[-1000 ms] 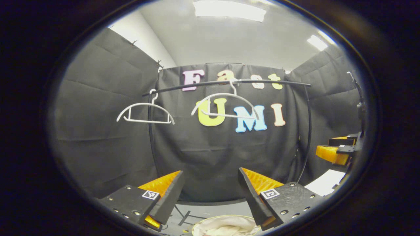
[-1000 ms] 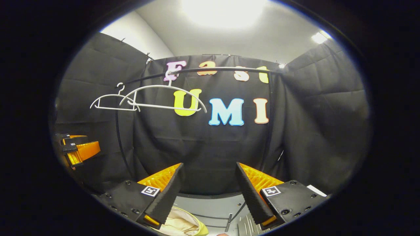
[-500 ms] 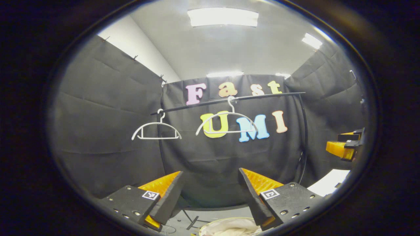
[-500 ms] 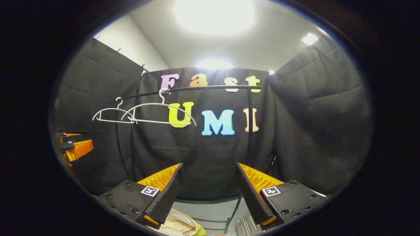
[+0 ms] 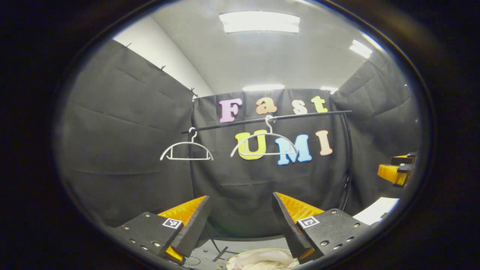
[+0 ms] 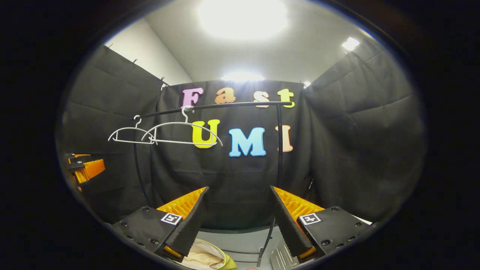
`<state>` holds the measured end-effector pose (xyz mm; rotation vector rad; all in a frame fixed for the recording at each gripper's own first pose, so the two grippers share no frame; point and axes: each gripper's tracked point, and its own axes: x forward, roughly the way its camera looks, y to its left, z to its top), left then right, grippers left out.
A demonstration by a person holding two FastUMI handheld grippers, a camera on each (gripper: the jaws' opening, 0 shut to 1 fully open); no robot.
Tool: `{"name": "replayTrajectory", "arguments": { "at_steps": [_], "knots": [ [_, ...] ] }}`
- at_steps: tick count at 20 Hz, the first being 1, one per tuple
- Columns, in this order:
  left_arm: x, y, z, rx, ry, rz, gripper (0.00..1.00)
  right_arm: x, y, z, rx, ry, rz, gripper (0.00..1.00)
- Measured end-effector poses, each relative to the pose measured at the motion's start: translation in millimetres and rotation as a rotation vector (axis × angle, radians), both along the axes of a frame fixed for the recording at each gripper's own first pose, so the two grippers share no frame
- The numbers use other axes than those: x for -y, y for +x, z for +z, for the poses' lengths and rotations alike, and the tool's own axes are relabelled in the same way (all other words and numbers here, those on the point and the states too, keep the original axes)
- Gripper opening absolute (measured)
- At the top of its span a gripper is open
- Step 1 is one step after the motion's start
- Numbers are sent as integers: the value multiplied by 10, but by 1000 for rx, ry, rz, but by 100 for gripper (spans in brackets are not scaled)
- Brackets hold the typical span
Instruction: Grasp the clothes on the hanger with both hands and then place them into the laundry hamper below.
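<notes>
While hangers (image 5: 264, 143) hang bare, clothes (image 5: 262, 259) fill hamper (image 6: 224, 259); grippers (image 5: 240, 225) agape.

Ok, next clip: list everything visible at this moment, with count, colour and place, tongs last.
Hangers: two, white, bare, on the rail; left one, right one.
Rail: one, black, across the back wall, on black uprights.
Laundry hamper: one, yellow-green rim, low, below the rail.
Clothes: pale cream cloth, lying in the hamper.
Ceiling lights: white panels overhead.
Left tongs: open, holding nothing.
Right tongs: open, holding nothing.
</notes>
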<state>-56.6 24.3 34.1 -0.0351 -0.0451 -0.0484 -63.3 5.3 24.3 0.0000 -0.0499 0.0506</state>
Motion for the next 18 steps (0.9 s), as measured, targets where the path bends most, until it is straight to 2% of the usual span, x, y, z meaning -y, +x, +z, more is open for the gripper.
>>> {"name": "replayTrajectory", "arguments": {
  "at_steps": [18],
  "knots": [
    [10, -41, -5, 6, 7, -11, 96, 40, -35, 13, 16, 10, -12, 98]
  ]
}}
